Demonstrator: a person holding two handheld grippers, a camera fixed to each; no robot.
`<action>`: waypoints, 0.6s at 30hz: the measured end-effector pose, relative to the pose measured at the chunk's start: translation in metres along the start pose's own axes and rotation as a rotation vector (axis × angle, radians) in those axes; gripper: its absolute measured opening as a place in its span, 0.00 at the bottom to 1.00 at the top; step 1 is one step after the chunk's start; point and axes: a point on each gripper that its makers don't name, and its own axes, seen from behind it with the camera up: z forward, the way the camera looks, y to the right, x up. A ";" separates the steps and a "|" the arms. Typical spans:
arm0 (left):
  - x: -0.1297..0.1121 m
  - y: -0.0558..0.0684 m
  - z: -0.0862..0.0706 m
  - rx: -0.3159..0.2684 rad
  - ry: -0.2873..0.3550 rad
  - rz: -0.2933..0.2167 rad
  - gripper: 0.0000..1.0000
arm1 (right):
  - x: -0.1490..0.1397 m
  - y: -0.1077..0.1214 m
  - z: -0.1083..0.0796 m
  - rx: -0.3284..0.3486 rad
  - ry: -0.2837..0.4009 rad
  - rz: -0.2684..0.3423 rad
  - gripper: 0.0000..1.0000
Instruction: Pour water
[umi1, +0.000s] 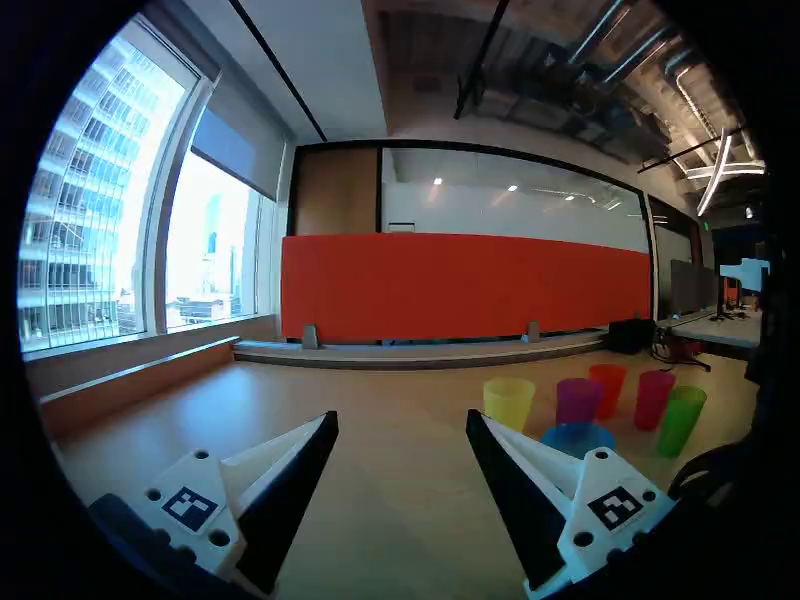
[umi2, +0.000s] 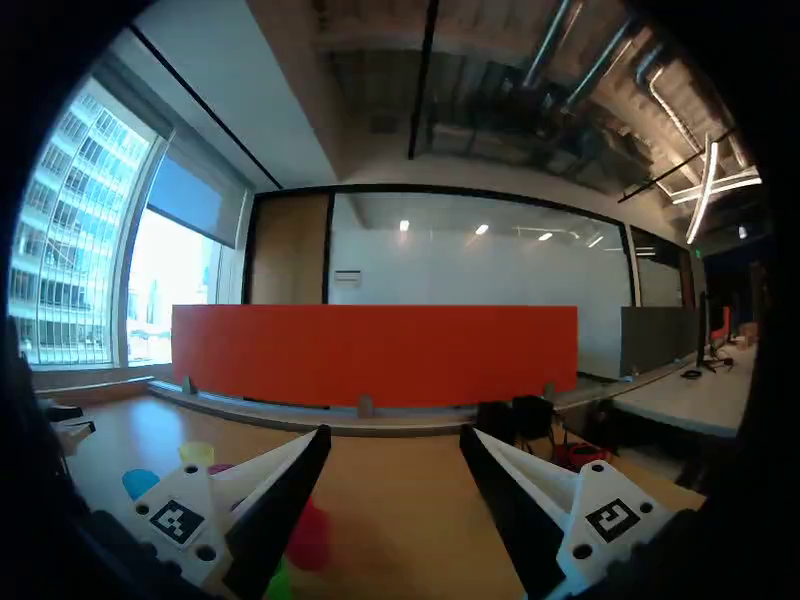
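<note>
Currently I see left claw (umi1: 400, 418) and right claw (umi2: 394, 432) both spread apart, gripping nothing. Just right of left claw, cluster of coloured plastic cups (umi1: 578, 398) stands upright on pale wooden surface (umi1: 400, 505), mouths up, long axes vertical.

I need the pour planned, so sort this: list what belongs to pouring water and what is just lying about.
Job: yellow cup, purple cup, orange cup, pink cup, green cup, blue cup; left hand-held gripper and right hand-held gripper, both open.
Lying about: orange partition, black bag, far desk.
</note>
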 end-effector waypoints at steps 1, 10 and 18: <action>0.000 0.000 0.000 -0.001 0.000 0.001 0.95 | 0.000 0.000 0.000 0.001 0.000 -0.001 1.00; 0.000 0.000 0.000 -0.003 -0.001 0.004 0.95 | 0.001 0.001 -0.003 0.006 0.001 -0.003 1.00; 0.001 0.001 0.000 -0.003 0.000 0.007 0.95 | 0.000 0.000 -0.003 0.018 0.010 -0.003 1.00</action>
